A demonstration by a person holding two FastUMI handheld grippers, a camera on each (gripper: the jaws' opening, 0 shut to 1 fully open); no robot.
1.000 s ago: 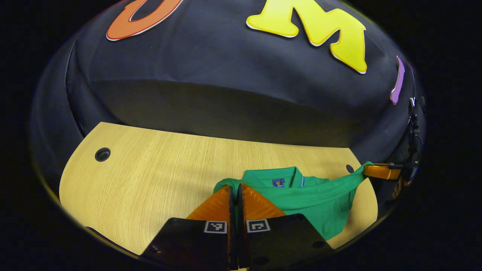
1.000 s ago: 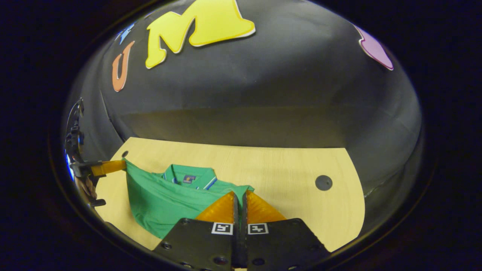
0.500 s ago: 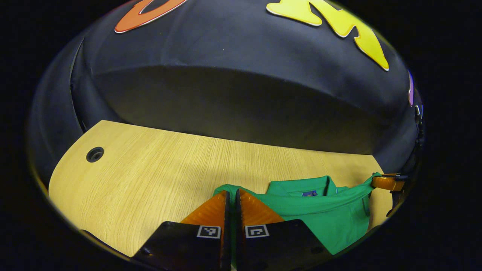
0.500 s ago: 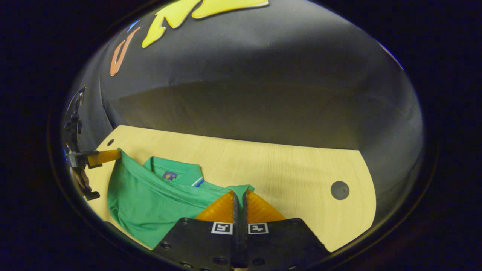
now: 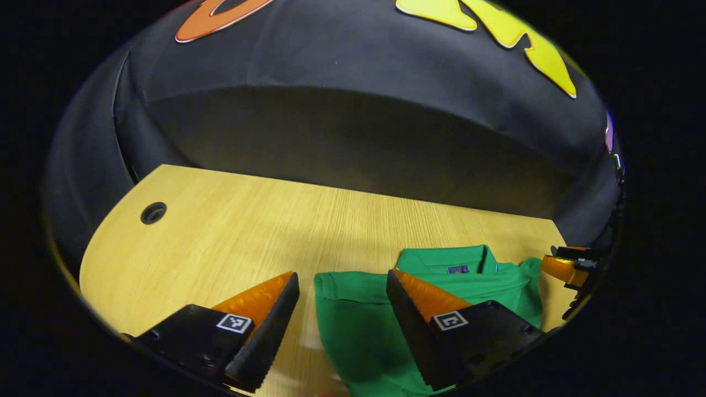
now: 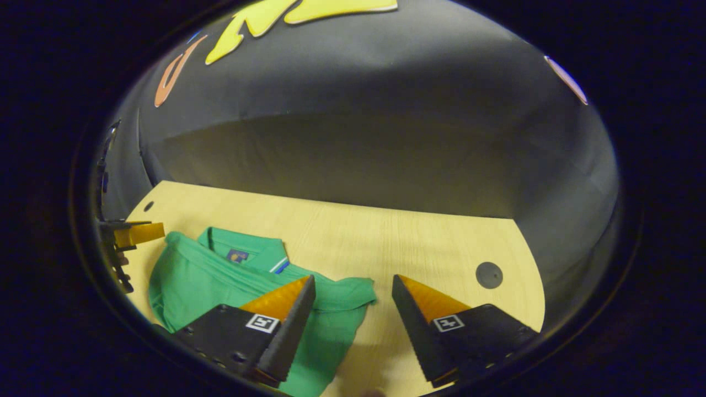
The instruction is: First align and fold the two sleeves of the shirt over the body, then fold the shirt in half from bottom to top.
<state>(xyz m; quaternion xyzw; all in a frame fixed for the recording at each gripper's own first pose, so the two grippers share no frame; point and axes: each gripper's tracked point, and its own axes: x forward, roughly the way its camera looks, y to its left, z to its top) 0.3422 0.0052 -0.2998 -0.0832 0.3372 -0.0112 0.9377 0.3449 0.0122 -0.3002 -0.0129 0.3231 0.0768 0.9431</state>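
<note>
A green polo shirt (image 5: 358,325) lies folded on the wooden table (image 5: 231,231), its collar and blue neck label (image 5: 458,268) toward the far wall. My left gripper (image 5: 342,275) stands open just above the shirt's left folded corner, holding nothing. In the right gripper view the same shirt (image 6: 220,281) spreads to the left, collar (image 6: 238,255) at its far side. My right gripper (image 6: 353,278) is open over the shirt's right folded corner, with its left finger above the cloth. Each view also catches the other gripper at its edge, the right gripper (image 5: 562,267) and the left gripper (image 6: 135,232).
A round cable hole (image 5: 153,212) sits near the table's far left, another cable hole (image 6: 488,274) near the far right. Bare tabletop (image 6: 386,242) stretches between the shirt and the black cloth wall behind. The table's front edge is close below the grippers.
Both grippers were shut on the shirt's lifted corners; they came down and opened, and the cloth now lies flat on the shirt's body.
</note>
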